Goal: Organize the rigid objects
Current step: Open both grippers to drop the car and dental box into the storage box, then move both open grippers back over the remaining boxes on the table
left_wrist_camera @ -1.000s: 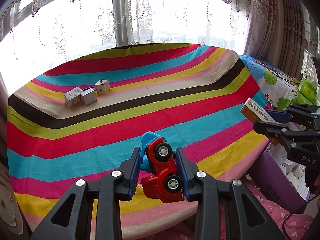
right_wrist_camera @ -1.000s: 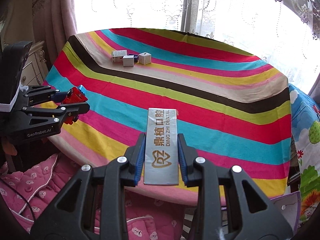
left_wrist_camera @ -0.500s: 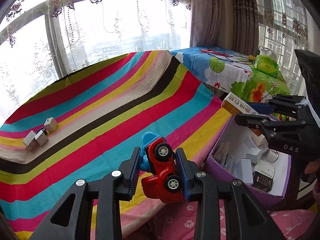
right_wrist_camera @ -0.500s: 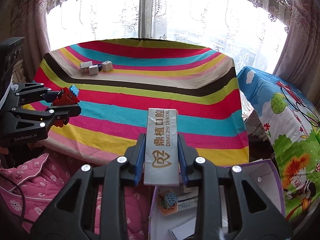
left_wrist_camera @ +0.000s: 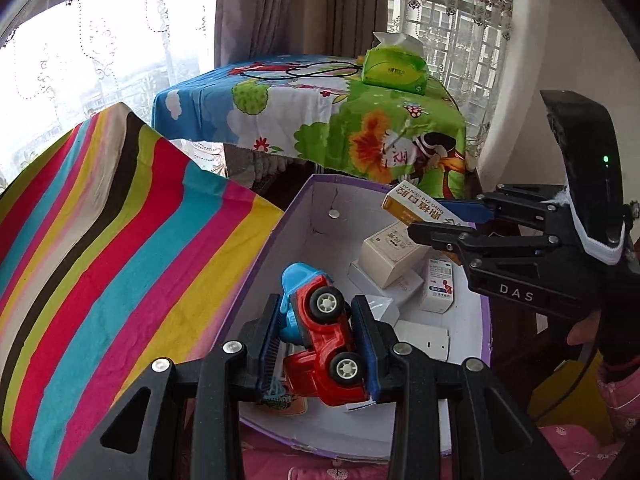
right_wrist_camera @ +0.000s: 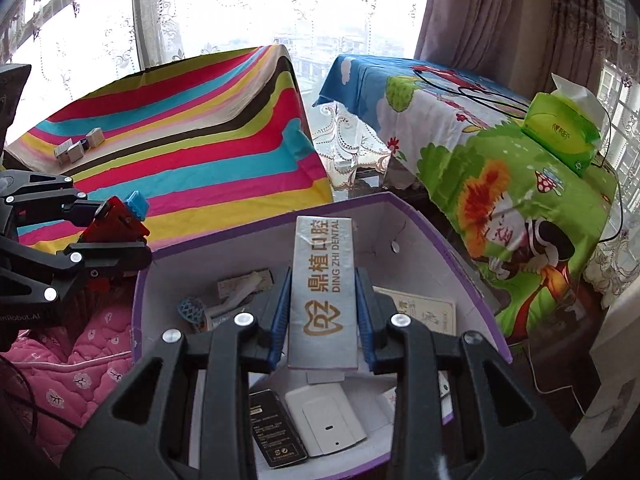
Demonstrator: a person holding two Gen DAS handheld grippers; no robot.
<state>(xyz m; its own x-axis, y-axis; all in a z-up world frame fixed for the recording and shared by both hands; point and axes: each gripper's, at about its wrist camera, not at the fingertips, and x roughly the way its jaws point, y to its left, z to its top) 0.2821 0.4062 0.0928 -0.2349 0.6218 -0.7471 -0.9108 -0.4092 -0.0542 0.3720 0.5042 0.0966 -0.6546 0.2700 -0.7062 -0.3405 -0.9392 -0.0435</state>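
Left gripper [left_wrist_camera: 316, 340] is pinching a red plastic toy car with a blue cab [left_wrist_camera: 320, 332], tilted nose-down, hanging over the near-left corner of the open purple-rimmed white cardboard box [left_wrist_camera: 320, 208]. Right gripper [right_wrist_camera: 322, 320] is pinching a long silver carton [right_wrist_camera: 324, 292] lengthwise, hanging over the same box near its centre.

Box is sitting just beside the edge of the counter draped in a multicolour striped cloth [left_wrist_camera: 120, 240]; its far wall is facing a second table covered in a cartoon-print cloth [left_wrist_camera: 340, 120]. Box floor is crowded: white cartons [left_wrist_camera: 392, 256], a black flat box [right_wrist_camera: 276, 428], a white plastic device [right_wrist_camera: 324, 416]. Bare floor is showing along the left wall and far corner.

Three small white cubes [right_wrist_camera: 78, 146] are sitting on the striped cloth, well apart from the box. A green tissue pack [left_wrist_camera: 394, 66] is sitting on the cartoon cloth.

Silver carton is reading "DING ZHI DENTAL" with Chinese characters. Right gripper body is reading "DAS"; left body shows "Robot.AI", partly cut off.
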